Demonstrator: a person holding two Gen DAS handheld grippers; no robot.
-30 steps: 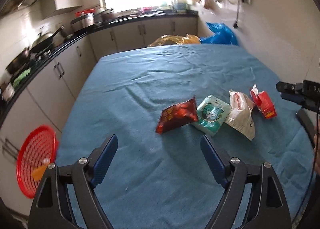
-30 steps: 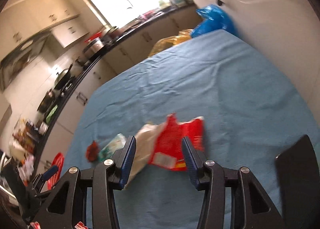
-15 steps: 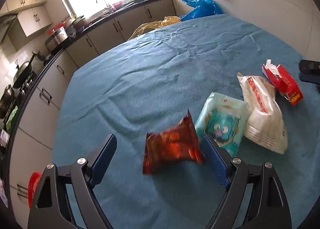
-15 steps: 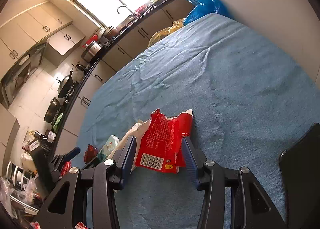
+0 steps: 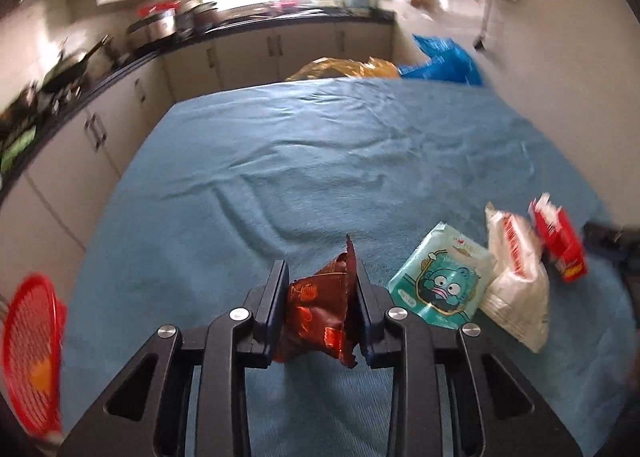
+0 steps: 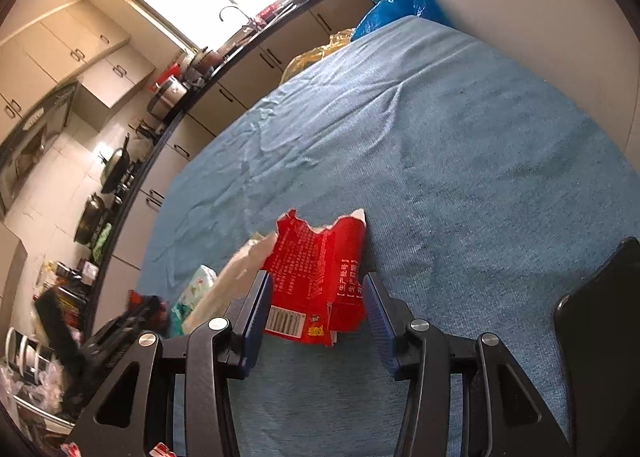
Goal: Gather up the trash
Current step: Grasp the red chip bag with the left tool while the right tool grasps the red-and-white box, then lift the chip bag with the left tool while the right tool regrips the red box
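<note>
On the blue table cloth [image 5: 320, 161] lie several pieces of trash. My left gripper [image 5: 319, 272] is closing on a dark red snack packet [image 5: 320, 309], which stands crumpled between its pads. To the right lie a teal cartoon packet [image 5: 440, 289], a white bag [image 5: 516, 297] and a torn red wrapper [image 5: 560, 241]. In the right wrist view that red wrapper [image 6: 316, 257] lies between the fingers of my right gripper [image 6: 316, 281], which stands open around it. The white bag [image 6: 224, 289] and the teal packet [image 6: 196, 285] lie to its left.
A red mesh basket [image 5: 28, 353] sits below the table's left edge. A flat black object [image 6: 600, 317] lies on the cloth at the right. A blue bag [image 5: 440, 65] and a yellow bag [image 5: 344, 69] are past the far edge, with kitchen counters along the left.
My left gripper came forward over the dark red packet and its jaws narrowed onto it. My right gripper sank a little, so the red wrapper now sits between its fingers.
</note>
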